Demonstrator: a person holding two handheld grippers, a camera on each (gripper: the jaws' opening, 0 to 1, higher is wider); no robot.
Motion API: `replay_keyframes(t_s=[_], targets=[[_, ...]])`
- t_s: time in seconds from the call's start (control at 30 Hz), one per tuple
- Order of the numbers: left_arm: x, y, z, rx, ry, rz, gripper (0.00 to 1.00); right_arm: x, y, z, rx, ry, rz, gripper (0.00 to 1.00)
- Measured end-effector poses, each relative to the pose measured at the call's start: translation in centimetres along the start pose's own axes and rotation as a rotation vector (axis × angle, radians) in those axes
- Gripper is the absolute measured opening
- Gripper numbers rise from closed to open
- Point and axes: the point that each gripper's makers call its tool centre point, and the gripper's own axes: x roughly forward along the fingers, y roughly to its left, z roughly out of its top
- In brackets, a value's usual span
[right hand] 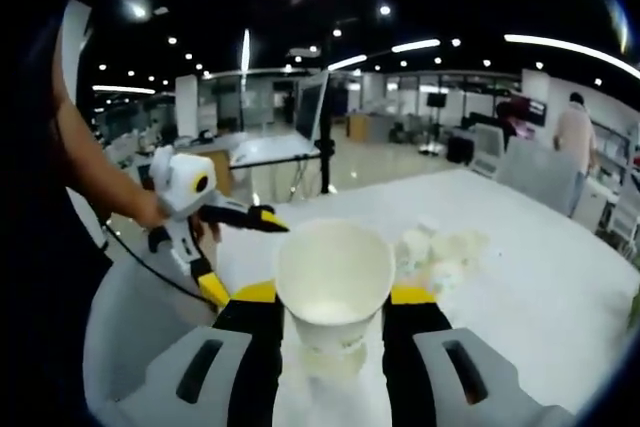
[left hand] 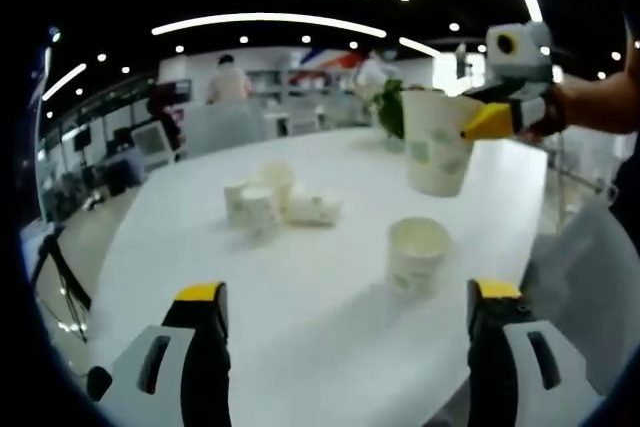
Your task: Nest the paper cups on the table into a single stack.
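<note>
In the left gripper view, the left hand-held gripper (left hand: 345, 332) rises from the bottom of the frame with its jaws spread wide and nothing between them. Just beyond the jaws, right of centre, a single paper cup (left hand: 416, 253) stands upright on the white surface (left hand: 200, 247), mouth up. Further back, left of centre, a cluster of smaller cups (left hand: 275, 205) sits in a loose group; how many there are, and whether any lie on their sides, cannot be told from the blur.

At the upper right of the same view, the right hand-held gripper (left hand: 500, 117) holds a cup in the air (left hand: 436, 142), clear of the surface. In the right gripper view, the right hand-held gripper (right hand: 333, 312) is closed on that carried cup (right hand: 333, 282), one jaw on each side of the wall, mouth toward the camera. The left hand-held gripper (right hand: 215, 237) appears at centre left of that frame.

Step in hand, as judged: transport of one cup toward a receiving cup. No stack is visible yet, so the task appears to be at an early stage.

Next move calls for:
- bringing the carried cup above the standing cup, axes in line;
- lowering it base first into the open mouth;
- releasing only once it is seated.

The free left hand-held gripper could steady the standing cup, which is light and may tip.
</note>
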Motion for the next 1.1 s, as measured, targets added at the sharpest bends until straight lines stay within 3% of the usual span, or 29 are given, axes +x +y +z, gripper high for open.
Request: replay_keyframes(t_s=[0.77,1.1], targets=[[-0.1,0.3,0.1,-0.011,-0.007,0.01,0.97,1.8,0.3,-1.9,-0.012,-0.012,-0.012,0.36],[-0.2,0.6,0.3,-0.009,-0.014,0.025,0.95,2.2,0.1,-3.7,0.001,-0.01,-0.034,0.36]])
